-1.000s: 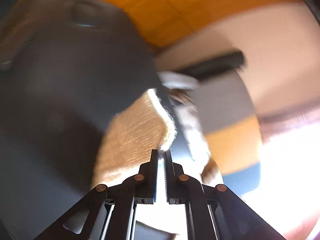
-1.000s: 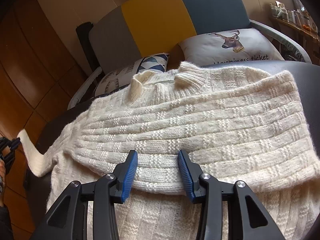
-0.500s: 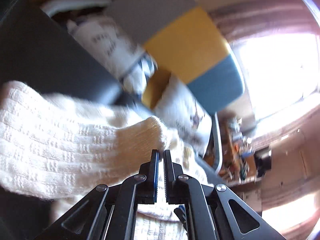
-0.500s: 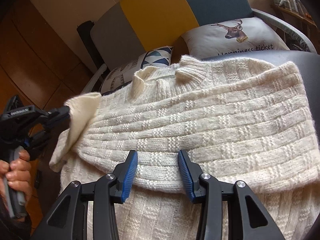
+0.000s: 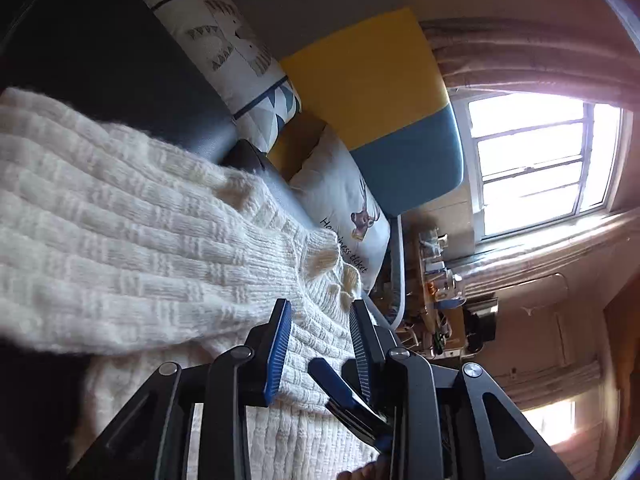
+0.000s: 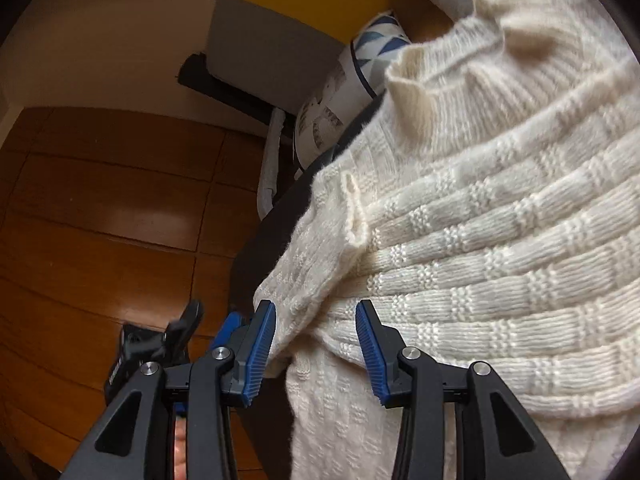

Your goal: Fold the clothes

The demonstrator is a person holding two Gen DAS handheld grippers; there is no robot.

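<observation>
A cream, chunky basket-knit sweater (image 6: pixel 500 240) lies spread over a dark grey cushioned seat (image 5: pixel 120 60), with a sleeve folded across its body. Its ribbed collar (image 6: pixel 420 76) points toward the sofa back of grey, yellow and blue panels (image 5: pixel 372 76).

The left gripper (image 5: pixel 318 344) hangs just above the sweater with its blue-padded fingers (image 5: pixel 278 352) spread and nothing between them but knit showing beneath; whether the tips touch the wool cannot be told. The right gripper (image 6: pixel 316 350) also stands with its fingers apart, straddling the folded sleeve edge near the sweater's side, not pinching it.

Beyond the collar, a white cushion with a deer print (image 5: pixel 352 208) and a white cushion with blue triangles (image 5: pixel 248 64) lean on the sofa back. The sweater's lower part is cut off by the frames in both views. To the sweater's left lies orange-brown wooden flooring (image 6: pixel 100 208).
</observation>
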